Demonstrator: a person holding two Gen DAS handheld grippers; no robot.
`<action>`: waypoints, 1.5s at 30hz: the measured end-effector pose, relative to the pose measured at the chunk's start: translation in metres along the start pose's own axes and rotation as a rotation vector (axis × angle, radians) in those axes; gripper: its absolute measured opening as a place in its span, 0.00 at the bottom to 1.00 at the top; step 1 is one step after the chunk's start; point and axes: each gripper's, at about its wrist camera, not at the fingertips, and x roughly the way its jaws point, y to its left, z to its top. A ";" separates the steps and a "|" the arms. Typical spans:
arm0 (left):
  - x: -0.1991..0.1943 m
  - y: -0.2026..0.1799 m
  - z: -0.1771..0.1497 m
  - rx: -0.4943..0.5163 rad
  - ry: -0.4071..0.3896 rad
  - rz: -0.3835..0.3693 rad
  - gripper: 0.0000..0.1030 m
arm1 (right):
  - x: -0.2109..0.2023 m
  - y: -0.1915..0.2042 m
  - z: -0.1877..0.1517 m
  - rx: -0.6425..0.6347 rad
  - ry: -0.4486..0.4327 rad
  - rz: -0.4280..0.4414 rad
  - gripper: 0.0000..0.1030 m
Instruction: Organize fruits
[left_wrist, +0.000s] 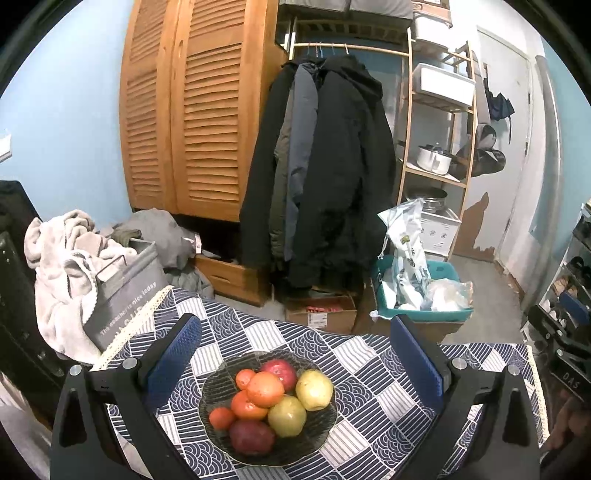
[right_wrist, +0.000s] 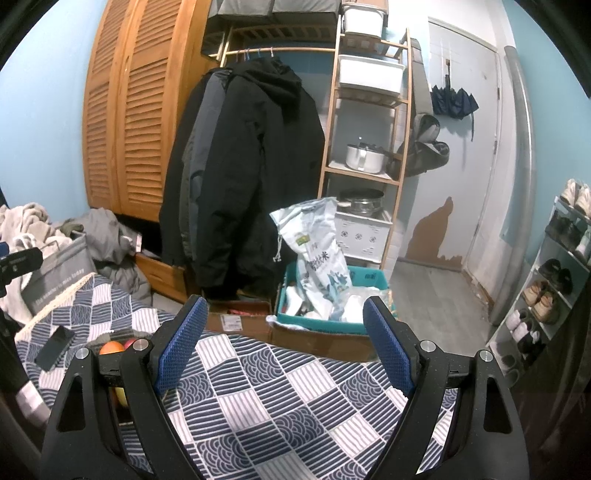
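Meanwhile, both tools, left (left_wrist: 295, 350) and right (right_wrist: 282, 336), wide open, empty; round fruit bowl (left_wrist: 325, 432), no long axis.

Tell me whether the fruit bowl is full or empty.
Full. The dark glass bowl holds a heap of oranges, red apples and yellow-green pears on the patterned tablecloth.

walls: pale blue | upper left: louvred wooden wardrobe (left_wrist: 192, 110) | centre: dark coats (left_wrist: 325, 166) | right: wooden shelf rack (left_wrist: 436, 129), white door (left_wrist: 506, 147) | floor: grey
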 end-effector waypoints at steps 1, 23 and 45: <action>0.000 0.000 0.000 0.005 0.001 0.002 0.99 | 0.000 0.000 0.000 0.001 0.000 0.001 0.82; -0.001 0.002 0.005 -0.011 0.014 -0.005 0.99 | 0.000 0.000 0.000 -0.002 0.001 0.001 0.83; -0.001 -0.001 0.002 -0.011 0.007 -0.009 0.99 | 0.001 0.000 0.001 -0.003 0.001 0.001 0.83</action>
